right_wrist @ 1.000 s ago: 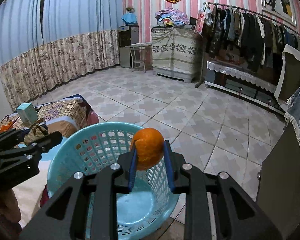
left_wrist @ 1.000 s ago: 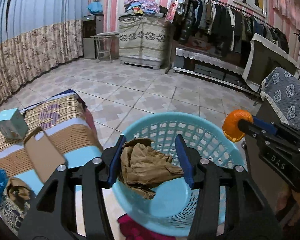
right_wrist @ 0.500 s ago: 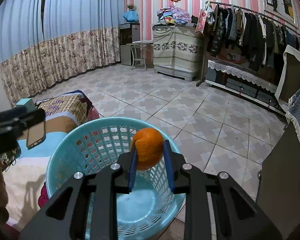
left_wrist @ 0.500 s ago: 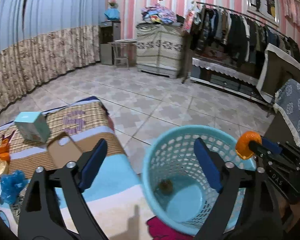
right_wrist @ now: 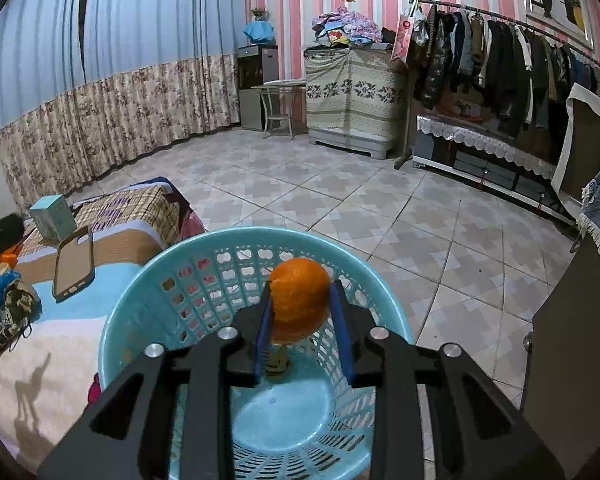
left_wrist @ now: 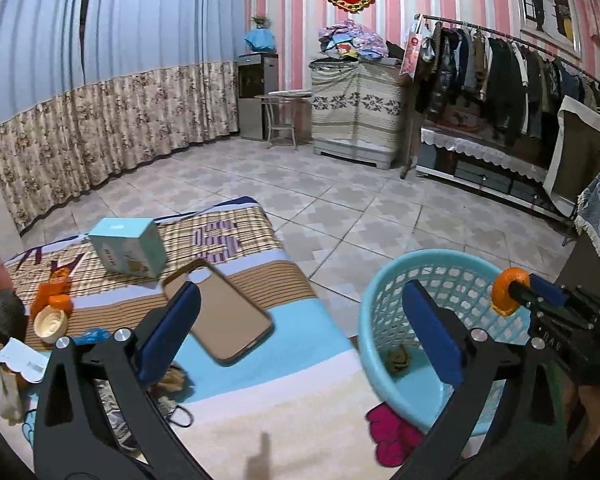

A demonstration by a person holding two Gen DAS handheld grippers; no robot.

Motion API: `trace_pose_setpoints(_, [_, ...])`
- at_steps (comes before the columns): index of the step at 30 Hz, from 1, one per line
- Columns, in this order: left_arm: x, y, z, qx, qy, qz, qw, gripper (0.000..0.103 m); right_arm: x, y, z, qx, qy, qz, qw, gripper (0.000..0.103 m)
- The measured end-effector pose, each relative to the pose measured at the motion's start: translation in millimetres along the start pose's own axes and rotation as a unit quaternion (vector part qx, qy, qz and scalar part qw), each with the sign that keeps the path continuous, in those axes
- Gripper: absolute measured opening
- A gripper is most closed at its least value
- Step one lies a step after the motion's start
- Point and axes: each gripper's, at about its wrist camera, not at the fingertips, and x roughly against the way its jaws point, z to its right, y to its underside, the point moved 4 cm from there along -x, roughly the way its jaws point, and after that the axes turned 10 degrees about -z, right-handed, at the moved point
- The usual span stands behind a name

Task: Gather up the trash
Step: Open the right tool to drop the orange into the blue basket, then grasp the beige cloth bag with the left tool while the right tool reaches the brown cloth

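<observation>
My right gripper [right_wrist: 302, 312] has its fingers clamped on the orange peel [right_wrist: 299, 300], which sits between the pads directly above the open mouth of the blue laundry basket [right_wrist: 140, 280]; the drop is straight down past the fingertips. A small brownish scrap [left_wrist: 398, 359], probably crumpled paper, lies on the basket floor below. My left gripper [left_wrist: 300, 328] is spread wide and empty, its left finger over the bed [left_wrist: 292, 384], its right finger over the basket.

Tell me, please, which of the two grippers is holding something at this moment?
The right gripper: it is shut on the orange peel above the blue basket. The left gripper is open and holds nothing.
</observation>
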Motion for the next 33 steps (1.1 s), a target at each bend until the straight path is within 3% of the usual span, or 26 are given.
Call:
trace_pose_setpoints(3, [4.7, 3.6, -6.2, -0.004, -0.014, 0.003, 0.9999, 0.097, 2.9, -1.6, -2.6, 0.001, 0.011, 0.008, 1.0, 0.06])
trace_pose_setpoints(9, [19.0, 8.0, -26.7, 0.008, -0.028, 0.009, 0.9995, 0.097, 13.6, -5.7, -5.3, 0.0, 0.023, 0.023, 0.999, 0.082])
trace_pose_setpoints(13, [31.1, 12.9, -46.2, 0.021, -0.033, 0.012, 0.9991, 0.097, 23.4, -5.8, -16.1, 0.008, 0.028, 0.029, 0.999, 0.091])
trace_pose_setpoints(22, [57.6, 28.4, -102.8, 0.047, -0.067, 0.014, 0.9965, 0.098, 41.1, -4.9, -67.7, 0.026, 0.008, 0.039, 0.999, 0.093])
trace_pose_setpoints(33, [79.9, 61.2, -191.3, 0.086, -0.108, -0.001, 0.9904, 0.098, 41.7, 6.8, -162.3, 0.066, -0.03, 0.03, 0.997, 0.093])
